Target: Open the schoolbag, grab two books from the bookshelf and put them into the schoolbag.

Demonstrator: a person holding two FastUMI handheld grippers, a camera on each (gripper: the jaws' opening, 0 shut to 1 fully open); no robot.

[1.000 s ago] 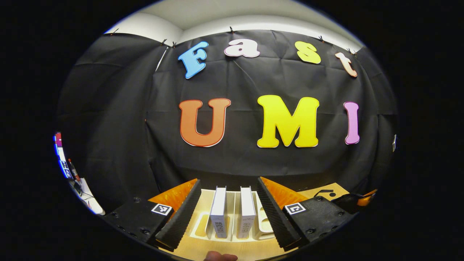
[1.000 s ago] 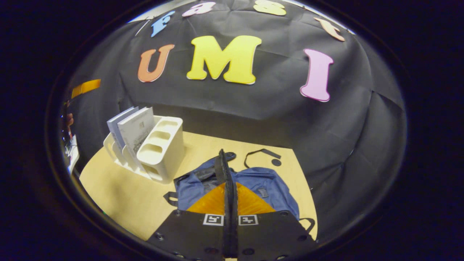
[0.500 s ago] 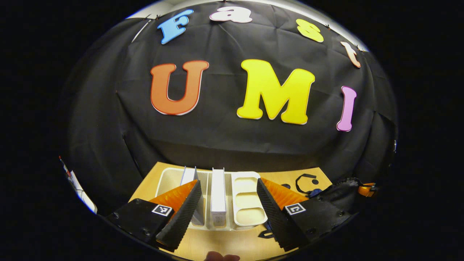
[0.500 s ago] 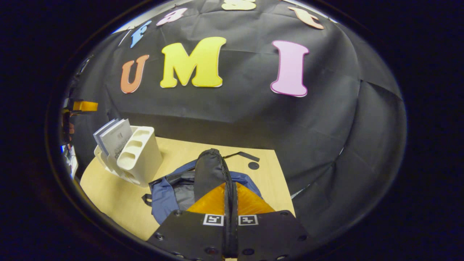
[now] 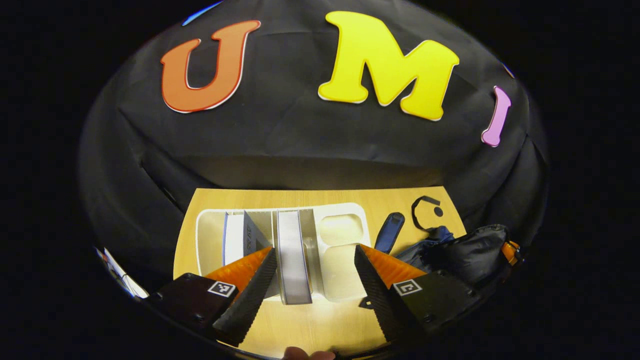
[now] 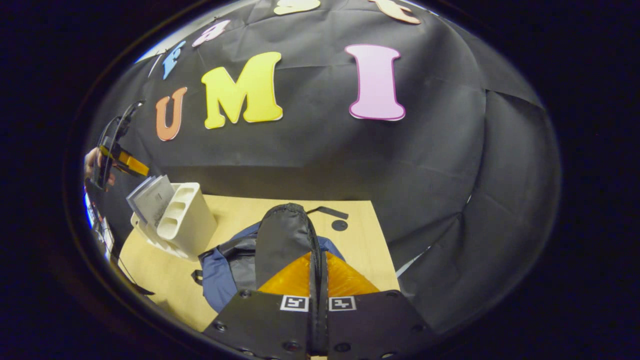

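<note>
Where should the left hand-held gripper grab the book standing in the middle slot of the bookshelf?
Pinch the book near its top edge, coming down from above. It stands upright in the white bookshelf with dividers covering its lower sides, so only the top is free. The open left hand-held gripper probably already straddles it.

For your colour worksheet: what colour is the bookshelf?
Cream-white bookshelf, clearest in the right gripper view.
</note>
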